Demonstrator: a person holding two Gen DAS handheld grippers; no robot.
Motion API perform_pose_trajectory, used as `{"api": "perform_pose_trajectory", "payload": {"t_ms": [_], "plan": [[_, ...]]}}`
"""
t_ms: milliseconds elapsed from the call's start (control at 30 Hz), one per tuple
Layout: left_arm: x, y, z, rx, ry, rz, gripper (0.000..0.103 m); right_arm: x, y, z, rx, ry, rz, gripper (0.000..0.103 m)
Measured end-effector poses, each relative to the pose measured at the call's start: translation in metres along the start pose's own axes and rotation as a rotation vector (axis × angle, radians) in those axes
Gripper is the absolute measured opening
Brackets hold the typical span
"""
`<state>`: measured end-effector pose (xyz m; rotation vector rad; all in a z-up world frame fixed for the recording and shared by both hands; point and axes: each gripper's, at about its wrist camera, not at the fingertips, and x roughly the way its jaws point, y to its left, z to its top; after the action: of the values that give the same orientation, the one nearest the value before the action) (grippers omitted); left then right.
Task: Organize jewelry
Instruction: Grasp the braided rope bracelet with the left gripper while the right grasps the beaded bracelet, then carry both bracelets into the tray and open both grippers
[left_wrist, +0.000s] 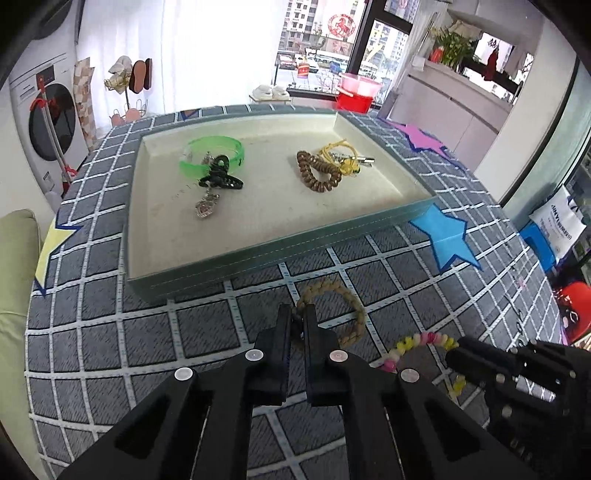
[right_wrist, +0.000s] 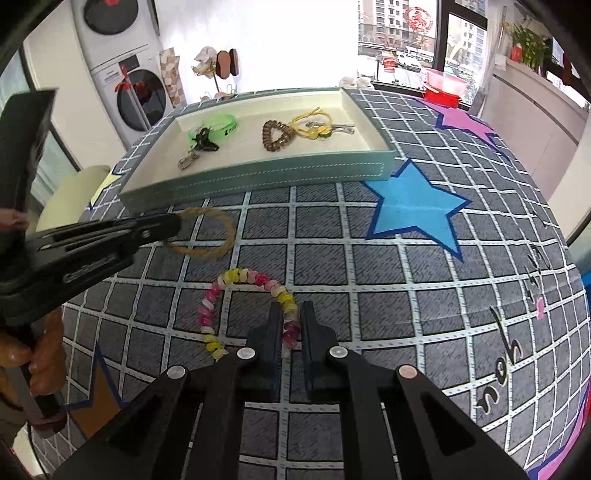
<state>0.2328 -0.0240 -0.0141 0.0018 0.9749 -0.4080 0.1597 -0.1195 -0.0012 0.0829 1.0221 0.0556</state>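
Observation:
A teal tray (left_wrist: 280, 254) (right_wrist: 258, 177) with a cream inside sits on the checked cloth. It holds a green bangle (left_wrist: 212, 155), a black hair clip (left_wrist: 221, 177), a silver pendant (left_wrist: 205, 206), a brown coil tie (left_wrist: 317, 173) and a yellow cord with keys (left_wrist: 343, 155). My left gripper (left_wrist: 298, 317) is shut on a tan braided bracelet (left_wrist: 343, 306) (right_wrist: 207, 232) lying before the tray. My right gripper (right_wrist: 290, 321) is shut on a pink and yellow bead bracelet (right_wrist: 240, 280) (left_wrist: 421, 341) on the cloth.
Paper stars lie on the cloth: blue (right_wrist: 413, 210) right of the tray, purple (right_wrist: 465, 122) at the far right, yellow (left_wrist: 51, 247) at the left. A washing machine (left_wrist: 44, 122) stands beyond the table's left edge, and a red bucket (left_wrist: 356, 92) behind the table.

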Motion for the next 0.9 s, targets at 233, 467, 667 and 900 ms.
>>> {"api": "perform_pose_trajectory", "payload": {"t_ms": [233,467,667,900], "plan": [[-0.023,0.008,-0.001,-0.019,-0.042,-0.026,0.020,-0.010,-0.007,0.005,0.034,-0.017,0.009,0.010],[-0.040,0.012,0.006,-0.029,-0.086,-0.035,0.020,-0.020,-0.009,0.016,0.051,-0.041,0.027,0.010],[-0.047,0.015,0.015,-0.031,-0.113,-0.033,0.020,-0.027,-0.012,0.034,0.066,-0.069,0.046,0.010],[-0.049,0.018,0.031,-0.028,-0.138,-0.029,0.020,-0.031,-0.016,0.059,0.072,-0.097,0.054,0.010]]}}
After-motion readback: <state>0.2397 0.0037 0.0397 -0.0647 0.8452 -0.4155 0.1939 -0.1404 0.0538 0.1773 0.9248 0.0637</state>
